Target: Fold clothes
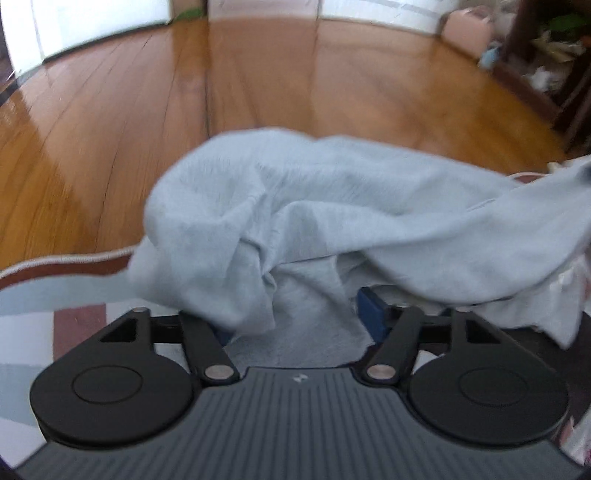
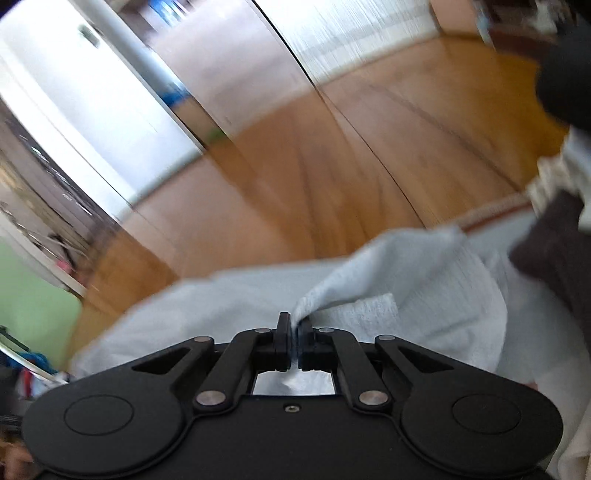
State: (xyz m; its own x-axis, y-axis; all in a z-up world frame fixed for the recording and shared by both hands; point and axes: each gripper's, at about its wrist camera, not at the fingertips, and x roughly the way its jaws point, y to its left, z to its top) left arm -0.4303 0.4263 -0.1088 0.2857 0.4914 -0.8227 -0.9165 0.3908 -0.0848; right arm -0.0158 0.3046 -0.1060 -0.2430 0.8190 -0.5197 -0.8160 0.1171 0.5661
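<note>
A pale blue-grey garment (image 1: 332,206) lies crumpled on the rug, and a fold of it drapes over my left gripper (image 1: 290,314). The left jaws stand wide apart. Cloth lies loosely between them and no pad presses on it. Only the blue pad of the right finger (image 1: 371,310) shows; the left fingertip is hidden under fabric. In the right wrist view the same garment (image 2: 424,280) spreads ahead, and my right gripper (image 2: 294,328) is shut on a pinched fold of it that rises to the right from the pads.
The rug (image 1: 74,260) has a red-brown border and white edging, with wooden floor (image 1: 184,92) beyond. Pink boxes (image 1: 469,31) and dark shelving (image 1: 554,74) stand at the far right. A dark cloth (image 2: 554,251) and white fabric (image 2: 576,162) lie right of the right gripper.
</note>
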